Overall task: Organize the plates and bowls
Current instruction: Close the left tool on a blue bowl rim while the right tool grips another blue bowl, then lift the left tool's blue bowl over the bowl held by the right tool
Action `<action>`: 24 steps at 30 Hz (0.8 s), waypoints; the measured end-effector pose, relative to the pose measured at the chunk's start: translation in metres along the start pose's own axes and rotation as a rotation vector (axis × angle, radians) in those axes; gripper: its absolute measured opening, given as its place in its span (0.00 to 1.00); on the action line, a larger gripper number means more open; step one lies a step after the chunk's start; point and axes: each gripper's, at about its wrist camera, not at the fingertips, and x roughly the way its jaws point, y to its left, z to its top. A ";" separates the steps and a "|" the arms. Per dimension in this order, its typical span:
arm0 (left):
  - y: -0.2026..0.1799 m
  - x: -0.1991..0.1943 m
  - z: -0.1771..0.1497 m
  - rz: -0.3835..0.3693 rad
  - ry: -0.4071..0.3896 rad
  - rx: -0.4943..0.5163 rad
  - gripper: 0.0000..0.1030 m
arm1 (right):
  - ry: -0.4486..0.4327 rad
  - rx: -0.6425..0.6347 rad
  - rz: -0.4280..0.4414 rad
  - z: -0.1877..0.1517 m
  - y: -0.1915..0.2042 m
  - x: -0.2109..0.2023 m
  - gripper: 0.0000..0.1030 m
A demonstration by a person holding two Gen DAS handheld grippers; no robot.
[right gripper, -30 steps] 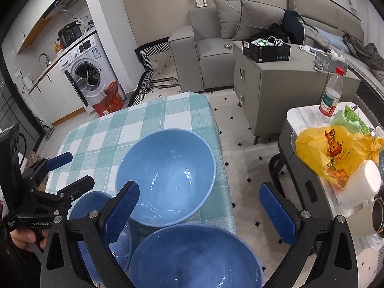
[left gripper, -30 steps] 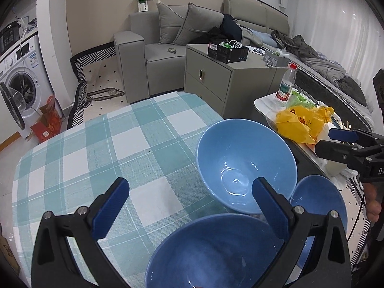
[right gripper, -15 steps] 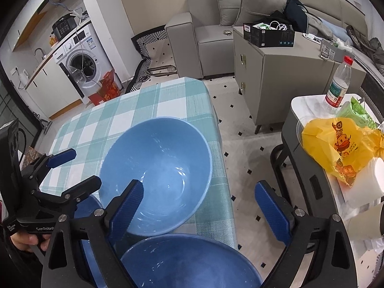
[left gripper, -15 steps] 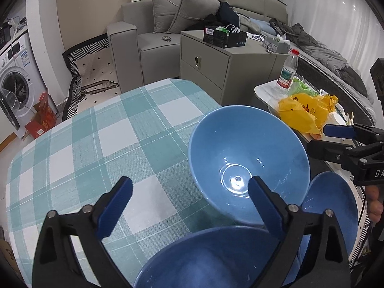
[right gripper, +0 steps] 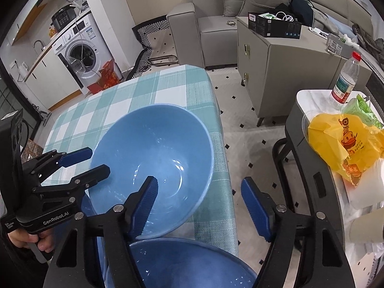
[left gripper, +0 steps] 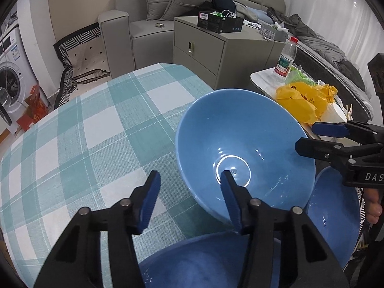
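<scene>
A large blue bowl [left gripper: 240,132] [right gripper: 153,139] stands near the right edge of the checked tablecloth [left gripper: 96,132]. My left gripper [left gripper: 189,175] straddles the bowl's left rim, one finger inside and one outside. Its jaws are closing, and a gap still shows at the outer pad. My right gripper [right gripper: 199,181] straddles the opposite rim in the same way. Its jaws are also closing, with the outer pad clear of the wall. Each gripper shows in the other's view: the right gripper [left gripper: 312,138] and the left gripper [right gripper: 90,162]. A second blue bowl [left gripper: 204,264] [right gripper: 187,264] sits nearest me, and a third blue bowl [left gripper: 333,216] lies beside it.
The table drops off just right of the big bowl. Beyond the gap is a side table with a yellow bag [left gripper: 302,100] and a water bottle [left gripper: 285,60]. A grey cabinet [left gripper: 204,48] and a sofa stand behind; a washing machine [right gripper: 81,50] is far left.
Both grippers have sunk toward the big bowl and their jaws have narrowed. Each now has a finger inside the bowl and one outside its rim.
</scene>
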 end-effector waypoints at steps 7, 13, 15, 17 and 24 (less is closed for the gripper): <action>-0.004 0.003 0.002 -0.005 0.006 0.015 0.35 | 0.015 -0.007 0.012 0.000 0.002 0.006 0.61; -0.005 0.008 0.001 -0.006 0.017 0.027 0.28 | 0.027 -0.031 0.005 -0.001 0.006 0.011 0.49; -0.006 0.009 0.001 -0.007 0.019 0.029 0.25 | 0.032 -0.035 0.002 -0.002 0.007 0.013 0.45; -0.006 0.010 0.000 -0.007 0.021 0.032 0.24 | 0.033 -0.040 0.004 -0.002 0.008 0.014 0.42; -0.006 0.010 0.000 -0.001 0.021 0.031 0.22 | 0.041 -0.043 0.003 -0.004 0.007 0.016 0.33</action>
